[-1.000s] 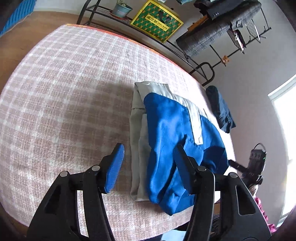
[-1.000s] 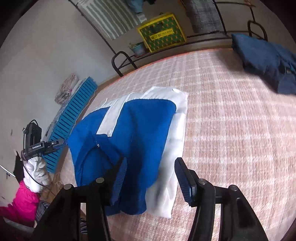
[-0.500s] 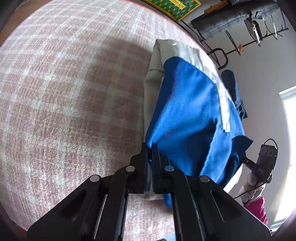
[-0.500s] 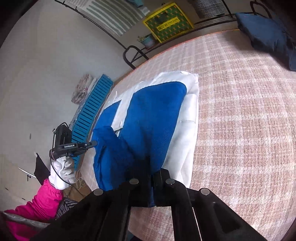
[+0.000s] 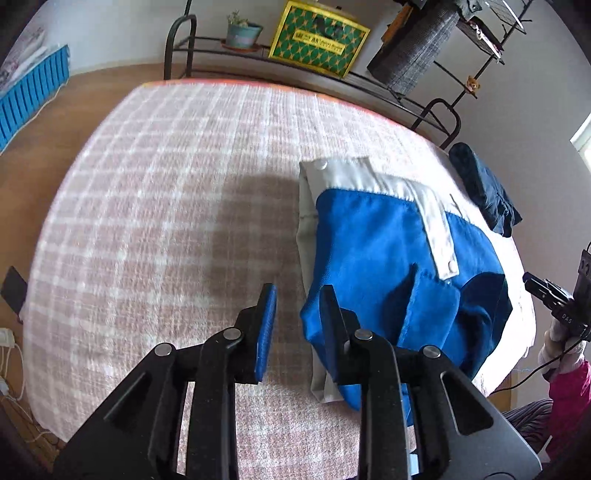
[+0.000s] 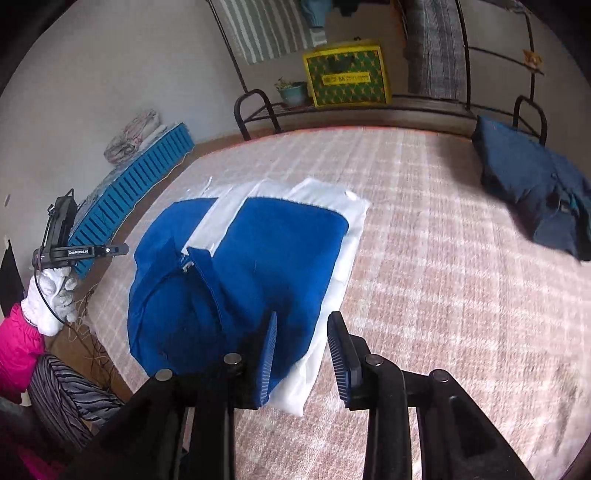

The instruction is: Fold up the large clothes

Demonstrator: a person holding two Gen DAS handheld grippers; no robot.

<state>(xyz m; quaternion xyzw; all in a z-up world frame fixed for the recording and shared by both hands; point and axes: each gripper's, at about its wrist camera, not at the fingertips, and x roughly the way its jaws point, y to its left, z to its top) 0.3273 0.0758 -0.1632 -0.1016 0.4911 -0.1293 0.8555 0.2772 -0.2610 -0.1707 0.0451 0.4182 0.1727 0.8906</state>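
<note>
Both sets of jaws have just been opening and stand narrowly apart with nothing between them. Left gripper [image 5: 293, 314] hangs over the checked pink bedcover [image 5: 166, 221], its right pad just beside the near edge of the folded blue-and-white garment [image 5: 376, 258]; pads not pressing cloth. Right gripper [image 6: 301, 347] hangs over the near corner of the same garment [image 6: 266, 258]: I see blue cloth behind the left pad and white cloth in the gap below, but the pads are clear of it.

Garment lies folded flat on the bedcover [image 6: 443, 295] near one side of the bed, white band and a snap showing along its far edge, blue collar part bunched toward the bed edge. Dark navy folded garment [image 6: 535, 199] sits well apart near the far corner. Behind the bed: black metal rack [image 5: 332, 77] with a yellow-green box [image 5: 317, 40] and a potted plant [image 5: 242, 33]. Blue slatted crate [image 6: 129, 199] on the floor. Gloved hand [image 6: 51, 295] with pink sleeve holds the other gripper at the left edge of the right view.
</note>
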